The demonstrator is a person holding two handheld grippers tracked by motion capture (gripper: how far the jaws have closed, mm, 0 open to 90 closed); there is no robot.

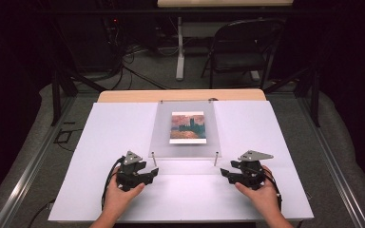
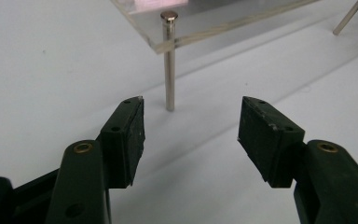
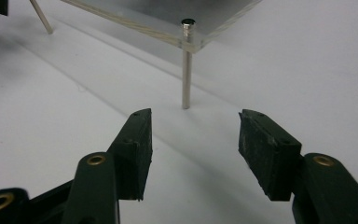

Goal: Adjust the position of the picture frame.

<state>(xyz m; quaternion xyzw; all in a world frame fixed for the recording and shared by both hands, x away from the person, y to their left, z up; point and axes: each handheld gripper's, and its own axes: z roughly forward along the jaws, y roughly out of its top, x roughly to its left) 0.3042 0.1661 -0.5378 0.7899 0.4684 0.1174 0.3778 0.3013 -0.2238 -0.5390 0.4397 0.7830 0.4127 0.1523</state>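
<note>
Frame [image 1: 186, 128] of clear acrylic with small painting, propped on metal pins mid-table, seemingly set in place already. Left gripper [image 1: 153, 173] and right gripper [image 1: 224, 173] just short of its front corners, jaws apart, nothing between. White tabletop [image 1: 114, 142]; folding chair [image 1: 242, 47] and cables in dark room beyond.

One overhead view, two close gripper views

The table [image 1: 100, 190] is seen from above; each gripper view is held low, close to a metal post [image 2: 169, 65] of the clear frame [image 1: 185, 147], which all views share.
</note>
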